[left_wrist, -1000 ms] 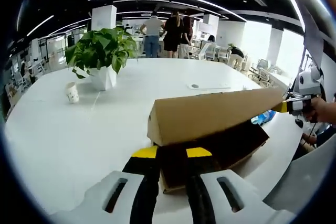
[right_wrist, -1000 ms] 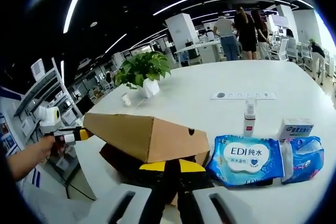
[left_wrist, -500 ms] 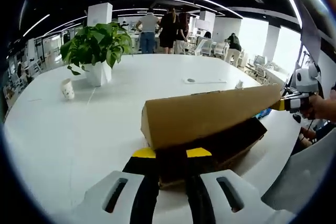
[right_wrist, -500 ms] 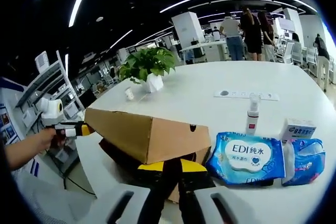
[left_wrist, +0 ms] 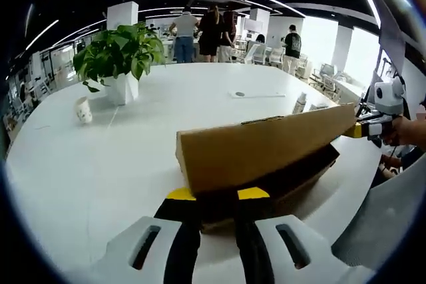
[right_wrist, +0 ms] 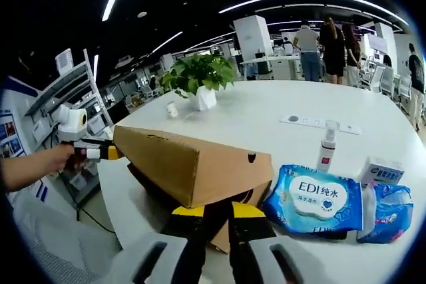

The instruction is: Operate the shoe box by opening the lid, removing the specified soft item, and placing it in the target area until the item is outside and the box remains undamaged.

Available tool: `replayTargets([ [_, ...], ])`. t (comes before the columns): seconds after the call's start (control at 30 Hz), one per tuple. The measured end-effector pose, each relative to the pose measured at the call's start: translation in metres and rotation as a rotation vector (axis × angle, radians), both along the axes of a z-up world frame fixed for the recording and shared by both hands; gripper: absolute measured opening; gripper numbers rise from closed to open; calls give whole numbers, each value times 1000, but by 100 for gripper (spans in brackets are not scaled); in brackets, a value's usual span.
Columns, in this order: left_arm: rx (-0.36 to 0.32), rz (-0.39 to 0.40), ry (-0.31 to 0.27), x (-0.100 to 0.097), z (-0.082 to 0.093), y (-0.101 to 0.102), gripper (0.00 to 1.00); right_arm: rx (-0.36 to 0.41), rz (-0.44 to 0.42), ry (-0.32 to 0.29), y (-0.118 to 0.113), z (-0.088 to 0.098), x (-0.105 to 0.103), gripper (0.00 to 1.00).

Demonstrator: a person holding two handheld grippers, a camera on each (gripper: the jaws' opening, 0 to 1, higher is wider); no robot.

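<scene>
A brown cardboard shoe box lid is lifted above the dark box base on the white table. My left gripper is shut on the lid's near end, its yellow tips at the lid's lower edge. At the far end, my right gripper pinches the lid, with a hand behind it. In the right gripper view the lid runs left from my right gripper, shut on it, to my left gripper. The box base lies in shadow and its contents are hidden.
To the right of the box lie a blue wipes pack, a blue soft pack, a small white carton and a spray bottle. A potted plant, a paper cup and a power strip stand farther off. People stand at the back.
Both views have shifted a little with the hands. The lid stays raised between the two grippers, at much the same height.
</scene>
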State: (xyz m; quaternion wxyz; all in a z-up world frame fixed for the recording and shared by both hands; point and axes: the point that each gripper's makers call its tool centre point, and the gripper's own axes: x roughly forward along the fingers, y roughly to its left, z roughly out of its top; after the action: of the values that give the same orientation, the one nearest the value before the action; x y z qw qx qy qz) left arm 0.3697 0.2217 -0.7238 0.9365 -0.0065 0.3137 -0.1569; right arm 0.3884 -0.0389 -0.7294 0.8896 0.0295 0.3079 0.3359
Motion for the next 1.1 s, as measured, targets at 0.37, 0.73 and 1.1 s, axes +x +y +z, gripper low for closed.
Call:
replayTargets([
  [0.37, 64, -41, 20, -7, -12, 0, 21, -71, 91, -76, 4, -4, -9, 17],
  [0.73, 117, -84, 27, -12, -22, -2, 27, -90, 133, -110, 9, -9, -12, 22],
  [1.1, 157, -116, 38, -17, -34, -4, 33, -132, 168, -123, 14, -19, -19, 28],
])
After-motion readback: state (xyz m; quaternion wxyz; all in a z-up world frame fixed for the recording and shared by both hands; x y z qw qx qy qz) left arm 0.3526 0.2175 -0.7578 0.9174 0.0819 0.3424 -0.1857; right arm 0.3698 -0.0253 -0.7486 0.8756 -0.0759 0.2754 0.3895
